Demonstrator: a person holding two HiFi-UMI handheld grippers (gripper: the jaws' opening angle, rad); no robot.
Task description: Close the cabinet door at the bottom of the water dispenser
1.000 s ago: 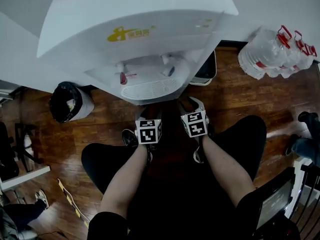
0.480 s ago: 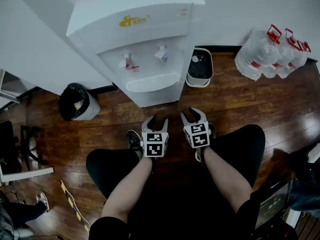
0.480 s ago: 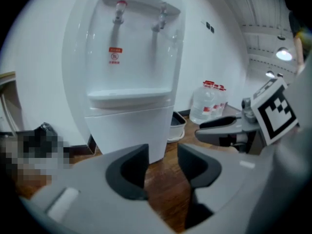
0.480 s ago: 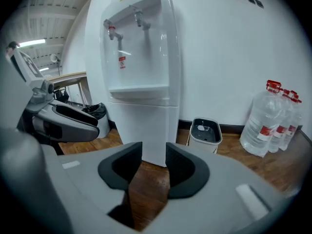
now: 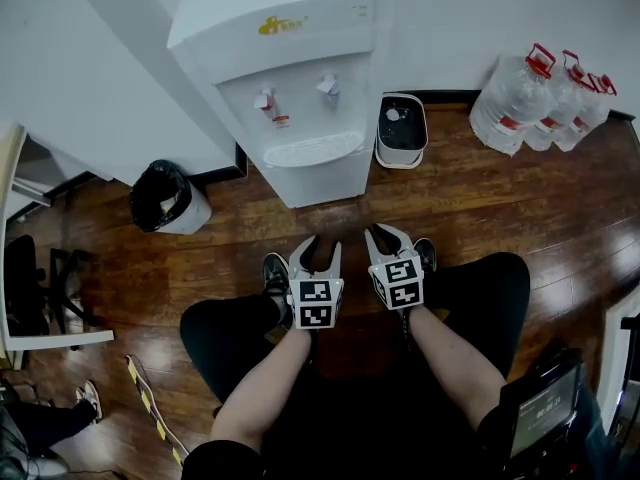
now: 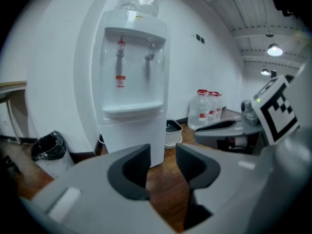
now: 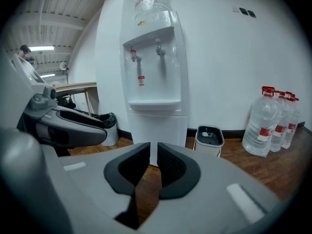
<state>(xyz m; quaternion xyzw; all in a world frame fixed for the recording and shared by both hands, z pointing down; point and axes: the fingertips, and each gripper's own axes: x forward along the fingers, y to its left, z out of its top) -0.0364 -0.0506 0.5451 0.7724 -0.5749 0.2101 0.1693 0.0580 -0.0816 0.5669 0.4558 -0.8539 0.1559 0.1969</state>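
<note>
While both sets of jaws have just been closing, neither has anything between them. left gripper (image 6: 162,152): pads apart, clear gap, only wood floor (image 6: 166,190) seen through it. right gripper (image 7: 154,152): pads almost together, thin slit left, not touching.

Both are held in the air side by side above the person's knees, close but apart. They point toward the water dispenser (image 5: 300,68) and sit well short of it.

The cabinet door (image 7: 157,135) is at the dispenser's foot, under the drip tray (image 7: 156,103). It reads flush with the white body, with no gap showing in either gripper view.

The dispenser stands against a white wall, with a clear bottle (image 7: 152,1) on top and two taps (image 7: 159,47) above the tray.

- small white bin (image 5: 402,128), dark top: just beside the dispenser, on the head view's right.
- black-bagged waste bin (image 5: 165,200): near the dispenser's other side.
- water jugs (image 5: 545,93), red caps: clustered further right, along the wall.

The person's legs are in black, and the shoes (image 5: 274,271) show on the floor right by the grippers in the head view.
</note>
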